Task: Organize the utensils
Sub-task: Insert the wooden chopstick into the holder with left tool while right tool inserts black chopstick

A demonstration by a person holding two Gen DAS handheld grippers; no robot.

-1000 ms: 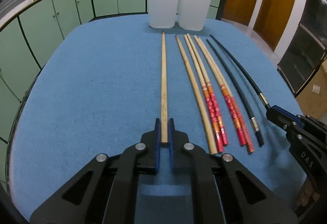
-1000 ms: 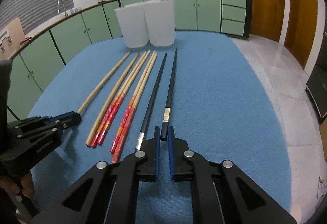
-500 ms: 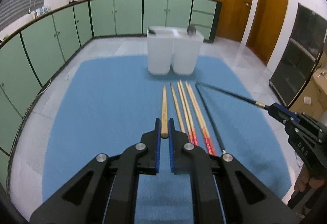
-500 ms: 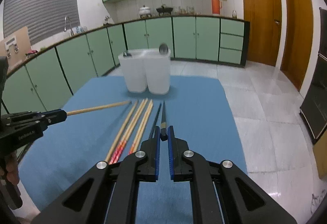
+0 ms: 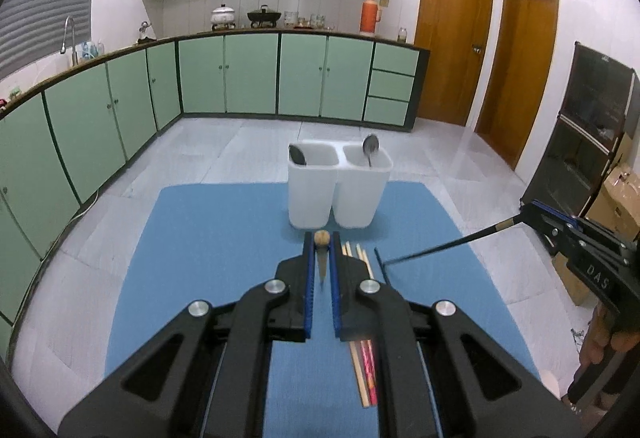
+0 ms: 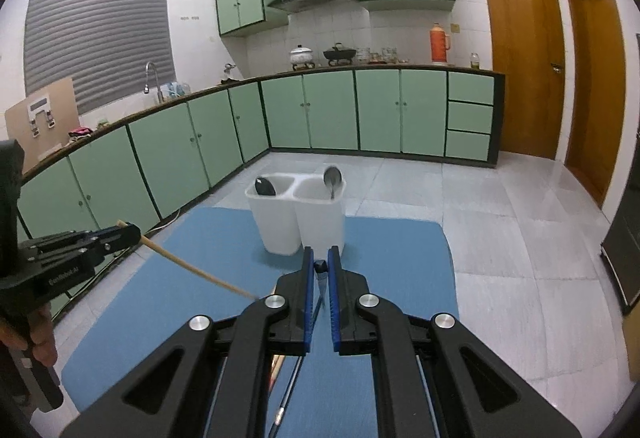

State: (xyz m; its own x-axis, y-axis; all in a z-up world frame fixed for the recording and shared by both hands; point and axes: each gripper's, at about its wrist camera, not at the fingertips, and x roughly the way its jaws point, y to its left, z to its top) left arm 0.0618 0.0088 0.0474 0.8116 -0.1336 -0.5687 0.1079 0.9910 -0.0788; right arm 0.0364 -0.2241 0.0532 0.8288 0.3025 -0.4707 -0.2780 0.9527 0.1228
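My left gripper [image 5: 321,243] is shut on a plain wooden chopstick [image 5: 322,238], held by its thick end high above the blue mat [image 5: 208,238], its tip hanging down. My right gripper [image 6: 319,256] is shut on a black chopstick [image 6: 320,267] in the same way. Each shows in the other view: the right gripper [image 5: 529,209] with the black chopstick [image 5: 440,246], the left gripper [image 6: 132,231] with the wooden chopstick [image 6: 192,268]. Two white bins [image 5: 312,198] [image 6: 322,226] stand at the mat's far edge. Several chopsticks [image 5: 362,362] lie on the mat.
A black spoon [image 5: 298,155] stands in the left bin and a metal spoon [image 5: 370,147] in the right one. Another black chopstick [image 6: 294,386] lies on the mat. Green kitchen cabinets [image 5: 224,78] run along the far wall. A person's hand [image 6: 38,334] grips the left tool's handle.
Both grippers have risen well above the mat, each lifting its chopstick off the row. The chopsticks now hang in the air, and the bins' open tops have come into view.
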